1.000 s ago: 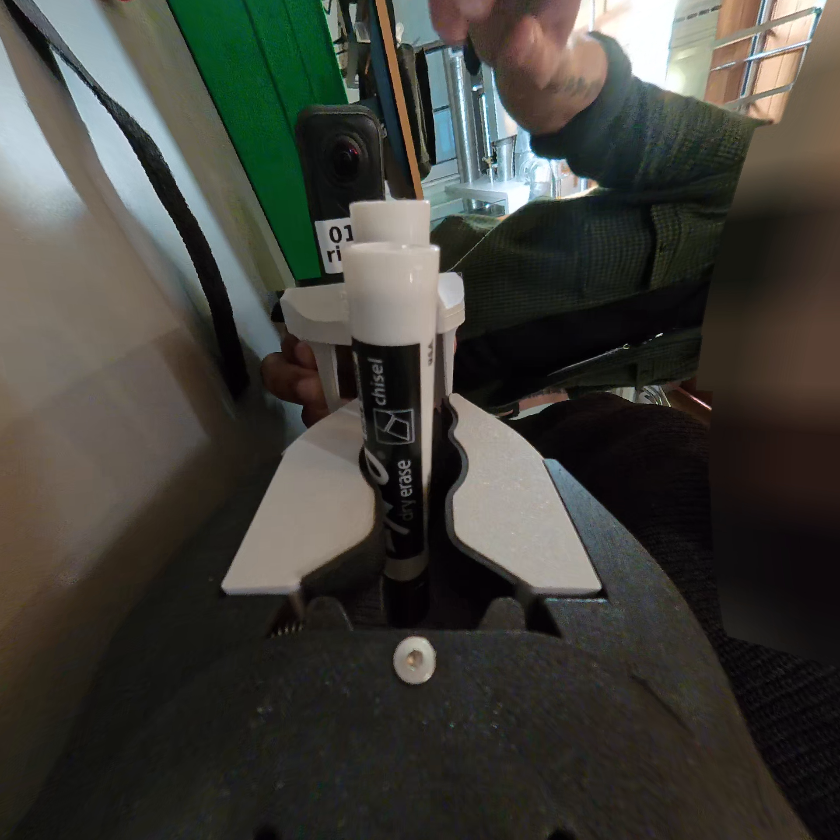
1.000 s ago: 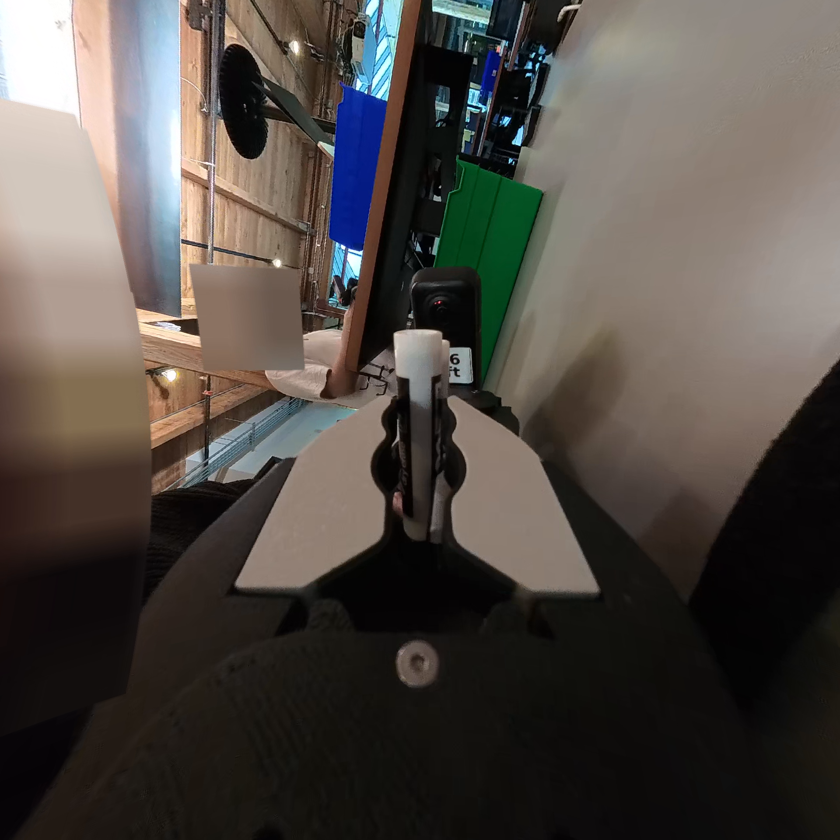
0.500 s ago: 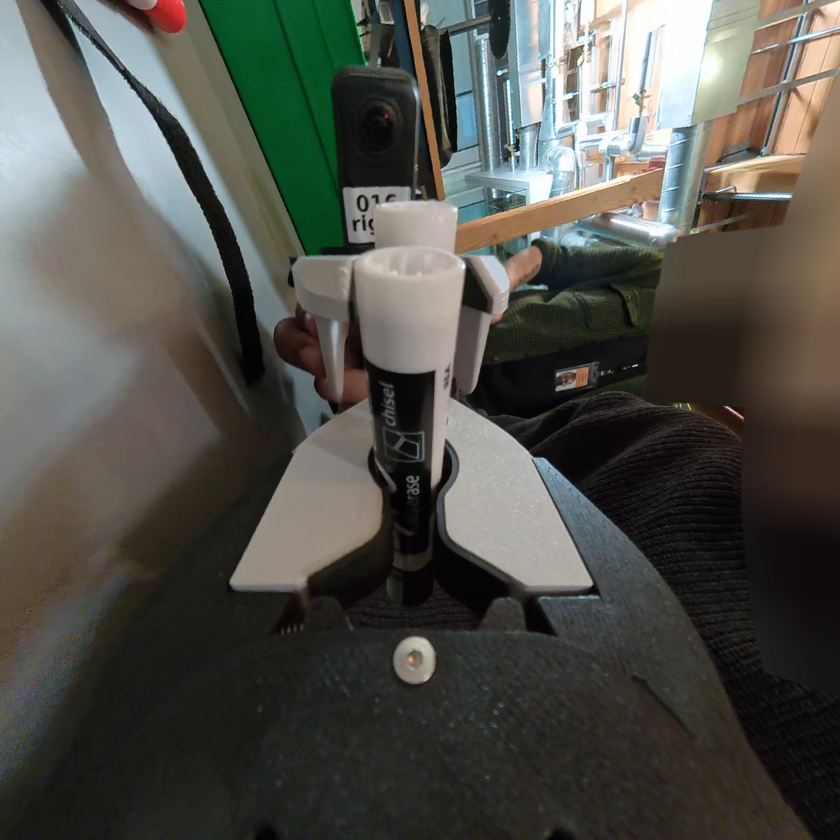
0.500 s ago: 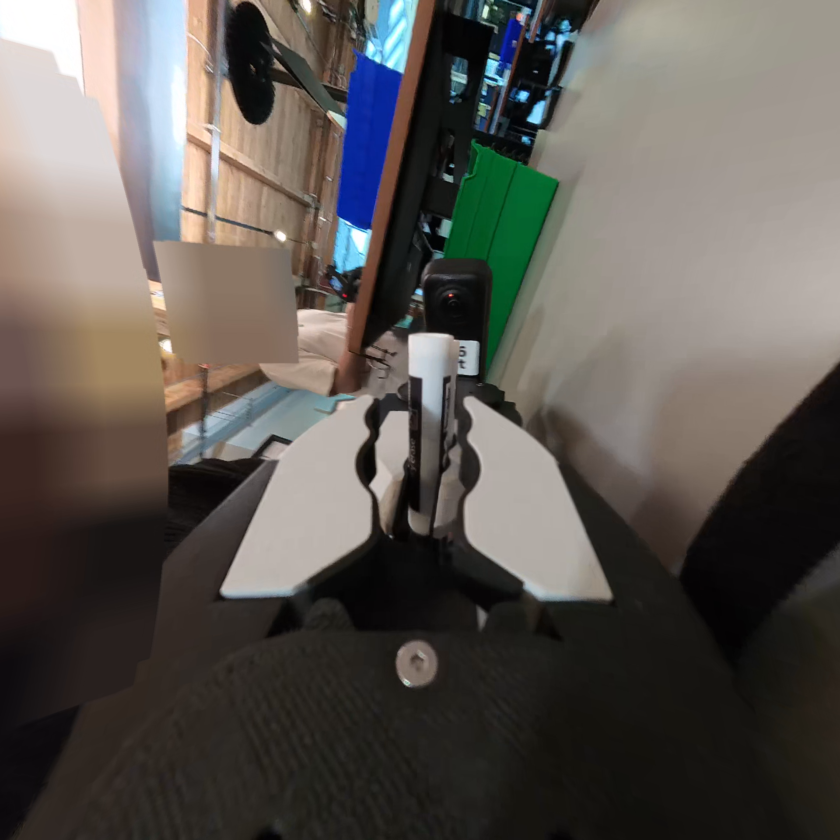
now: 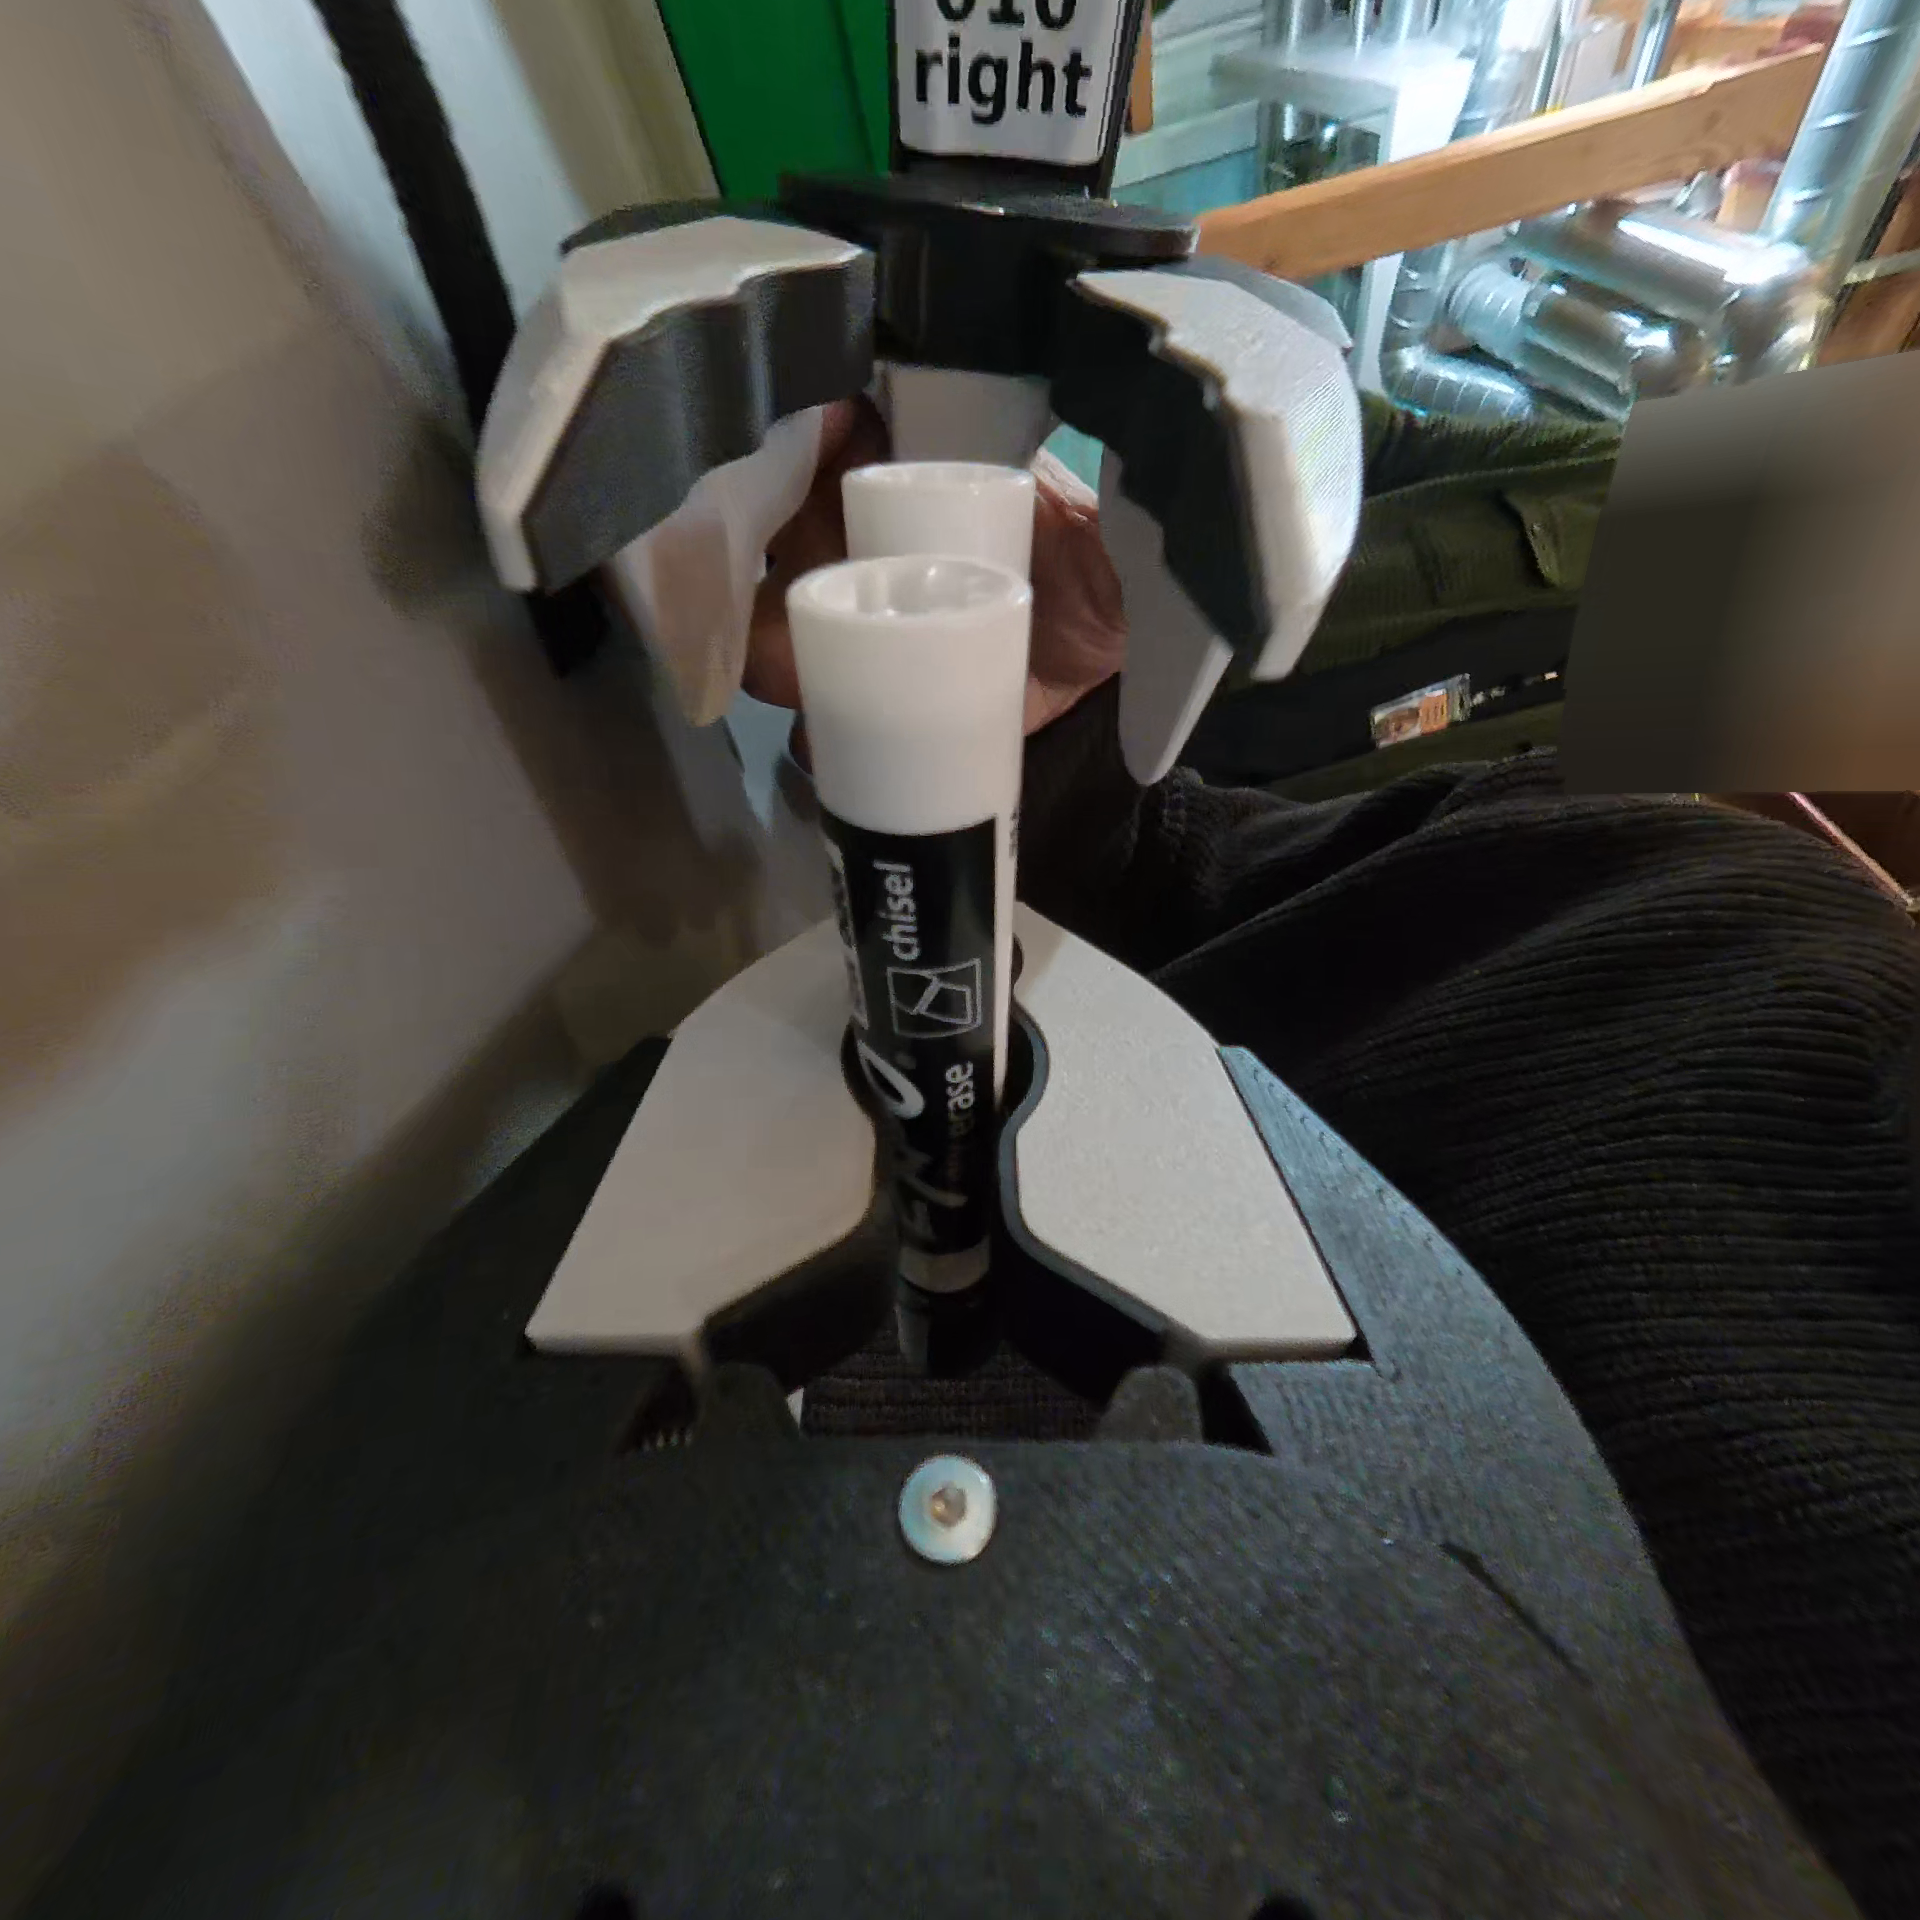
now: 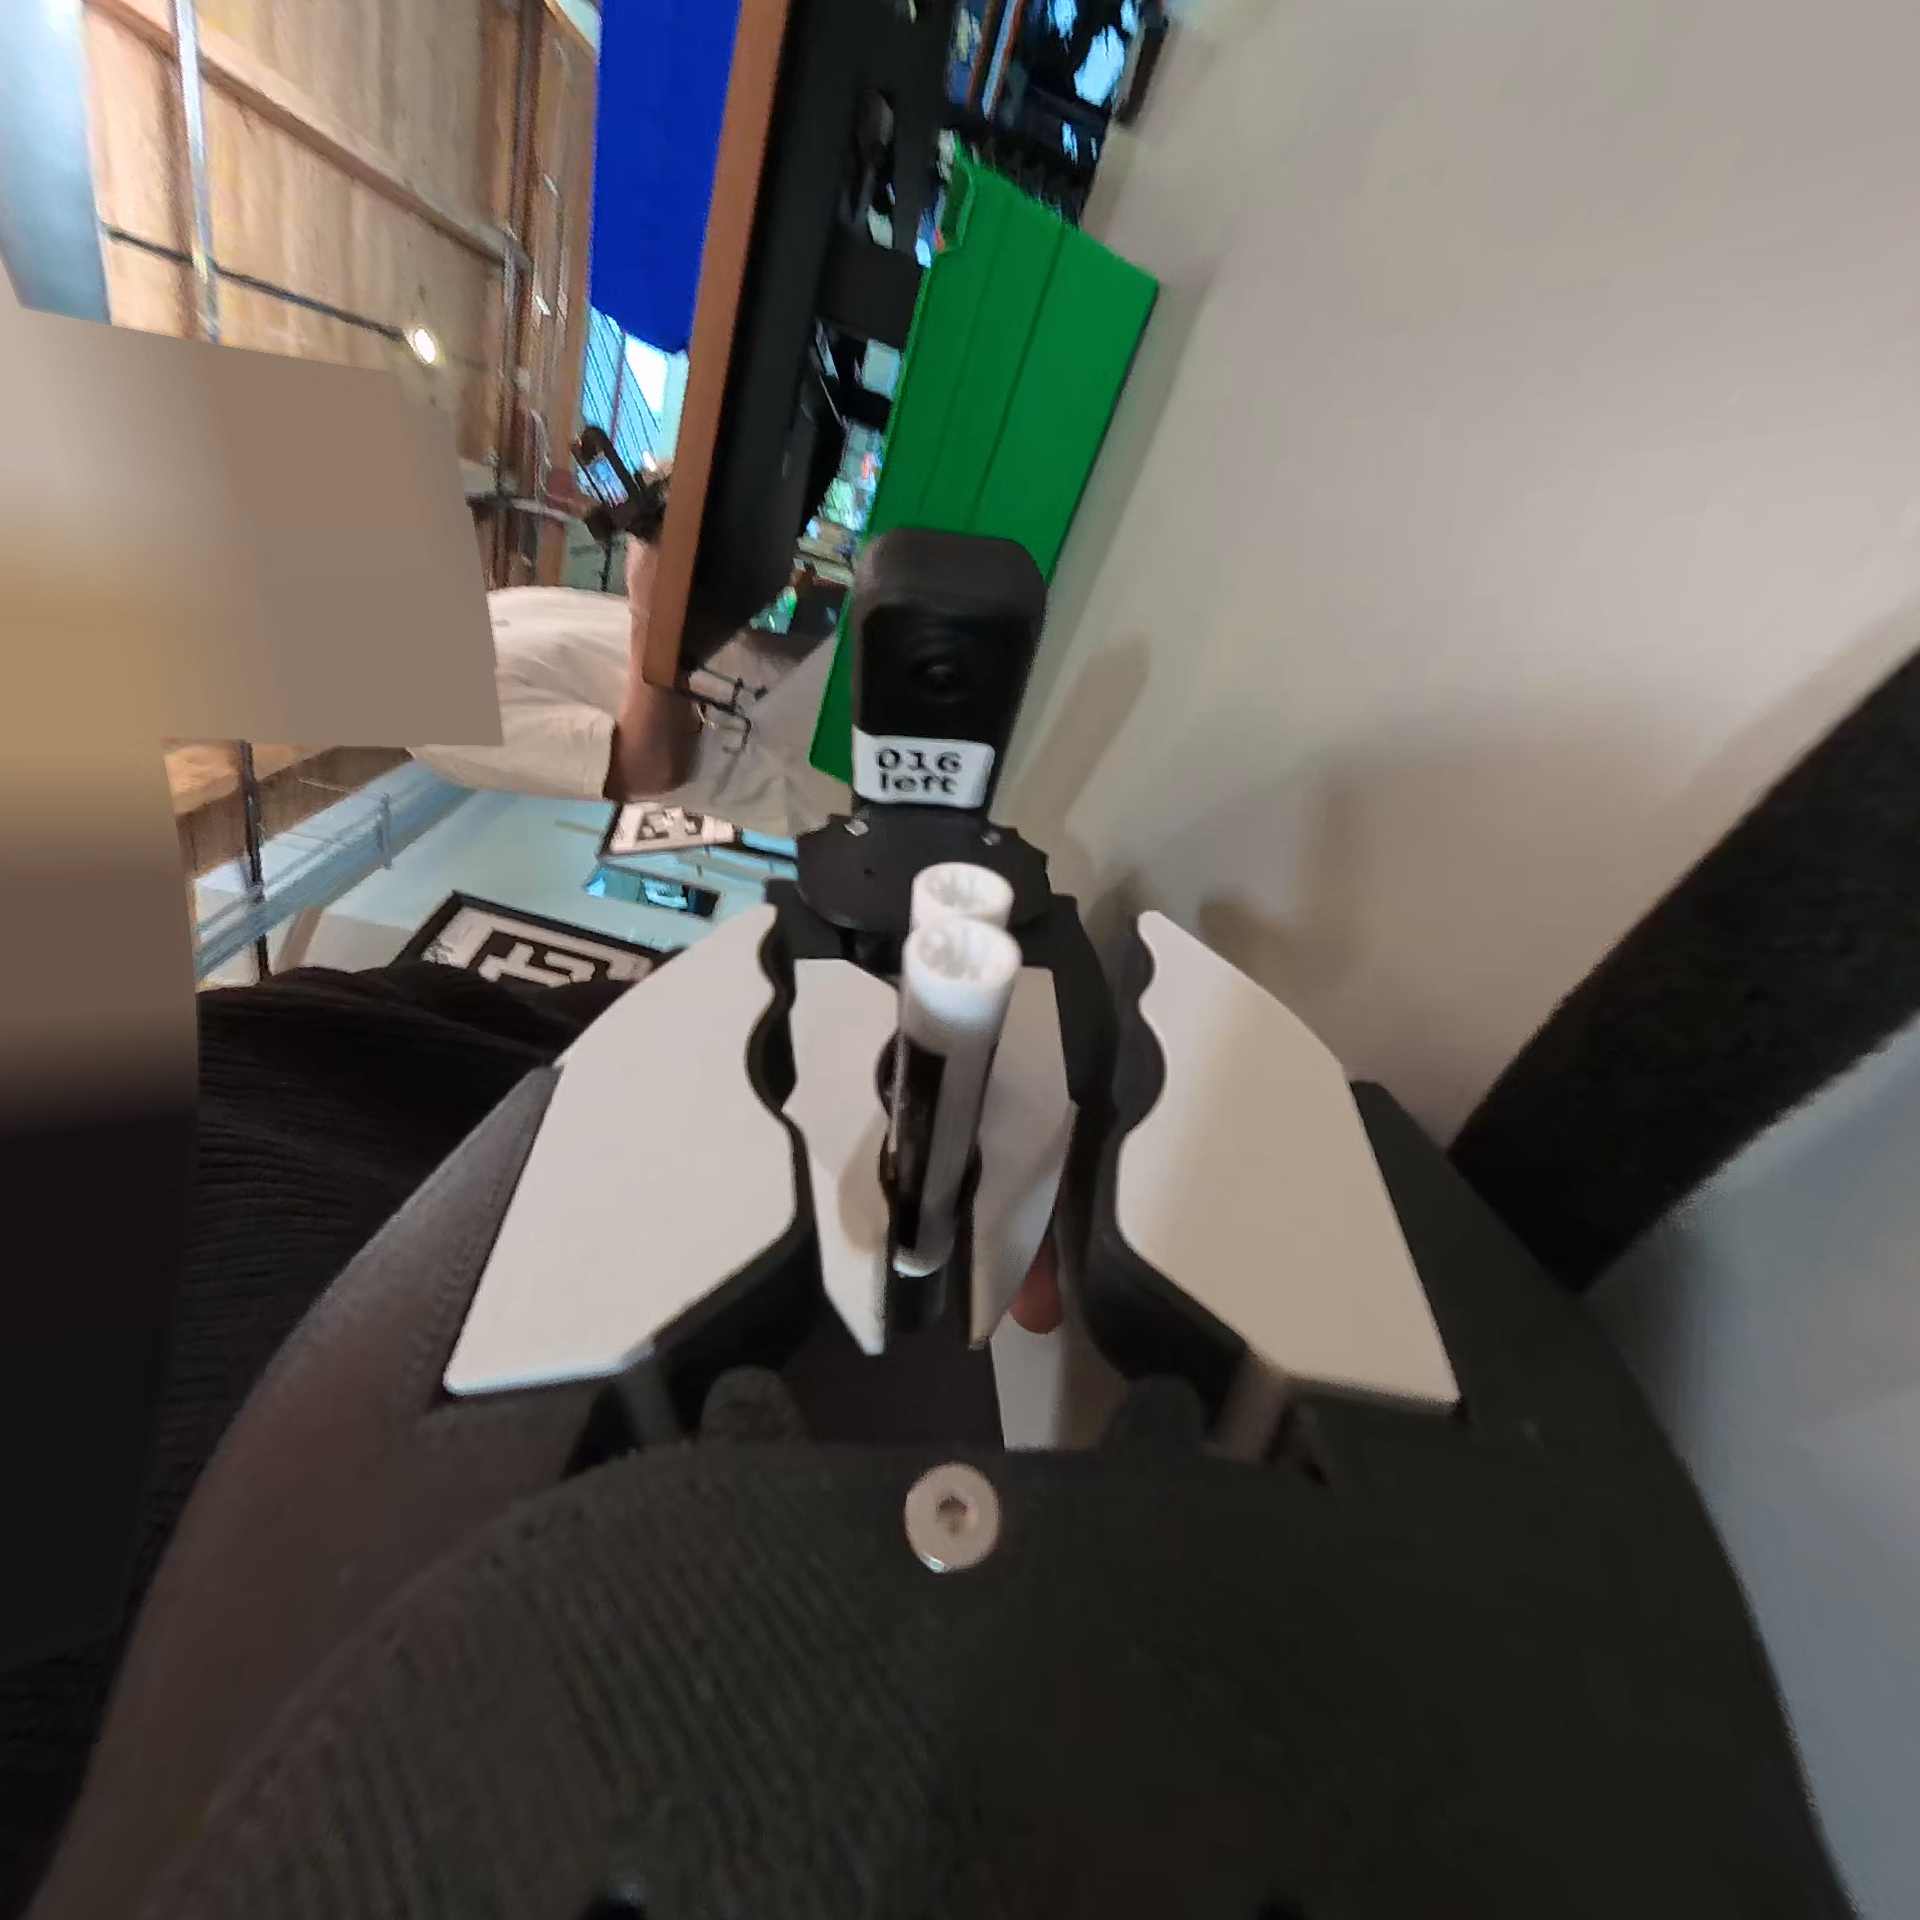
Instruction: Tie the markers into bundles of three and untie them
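A bundle of black markers (image 5: 935,997) with white ends stands between the fingers of my left gripper (image 5: 940,966), which is shut on the barrels. Two white ends show; I cannot tell if there is a third marker. My right gripper (image 5: 930,717) faces it head-on, open, with one finger on each side of the markers' far ends and not touching them. In the right wrist view my right gripper (image 6: 956,935) stands wide open around the left gripper (image 6: 925,1320) and the markers (image 6: 951,1039). No tie is visible.
A white surface (image 5: 208,727) runs along one side, with a black strap (image 5: 416,156) and a green panel (image 5: 769,104) on it. A dark knitted sleeve (image 5: 1558,1143) lies close on the other side. A seated person's green sleeve (image 5: 1455,520) is behind. The left gripper's tips are roughly 8 cm from the right gripper's.
My right gripper was shut on the markers a second ago; it has opened wide and moved in closer around the left gripper's fingers. The left gripper kept its hold.
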Demonstrator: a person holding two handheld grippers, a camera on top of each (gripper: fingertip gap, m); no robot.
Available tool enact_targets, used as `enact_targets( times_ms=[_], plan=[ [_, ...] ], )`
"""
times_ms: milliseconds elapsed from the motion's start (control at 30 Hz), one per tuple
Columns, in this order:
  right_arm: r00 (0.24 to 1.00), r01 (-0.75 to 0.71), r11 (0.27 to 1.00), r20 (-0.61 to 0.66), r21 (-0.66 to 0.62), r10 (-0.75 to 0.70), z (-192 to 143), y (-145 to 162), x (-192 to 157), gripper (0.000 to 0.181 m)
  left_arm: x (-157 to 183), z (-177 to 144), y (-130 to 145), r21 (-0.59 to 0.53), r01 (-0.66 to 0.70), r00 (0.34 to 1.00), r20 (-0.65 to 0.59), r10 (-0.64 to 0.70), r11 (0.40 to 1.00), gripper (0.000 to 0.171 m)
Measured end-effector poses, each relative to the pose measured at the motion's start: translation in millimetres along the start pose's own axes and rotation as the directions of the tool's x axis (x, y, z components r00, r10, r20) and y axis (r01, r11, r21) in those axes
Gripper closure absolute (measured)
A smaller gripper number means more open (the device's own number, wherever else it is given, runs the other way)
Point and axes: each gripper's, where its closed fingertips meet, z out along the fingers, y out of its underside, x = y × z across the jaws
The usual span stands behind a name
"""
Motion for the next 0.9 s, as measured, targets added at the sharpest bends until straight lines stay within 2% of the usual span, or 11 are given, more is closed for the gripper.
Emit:
enact_targets(
  times_ms=[100,267,333,433,700,900],
  plan=[
    [1.000,0.013,0.998,-0.027,-0.067,-0.014,4,11,3,0.121,2,2,3,-0.016,0.005,1.000,-0.008,-0.005,1.000,0.158],
    [1.000,0.006,0.992,0.007,-0.129,-0.005,9,24,-2,0.132,1,2,6,-0.027,0.013,1.000,-0.003,-0.014,1.000,0.158],
    [1.000,-0.003,0.991,0.029,-0.134,0.007,11,26,-5,0.138,1,3,7,-0.033,0.014,1.000,-0.005,-0.014,0.999,0.158],
    [0.997,-0.028,0.992,0.070,-0.122,0.037,12,26,-9,0.161,3,4,8,-0.038,0.011,1.000,-0.013,-0.012,0.999,0.159],
    [0.997,-0.024,0.998,0.077,-0.057,0.028,5,14,-9,0.162,4,2,4,-0.016,0.013,1.000,-0.023,-0.013,1.000,0.157],
    [0.997,-0.012,0.997,0.071,-0.078,0.018,5,16,-9,0.162,2,4,7,-0.035,0.005,1.000,-0.012,-0.006,0.999,0.159]
  ],
)
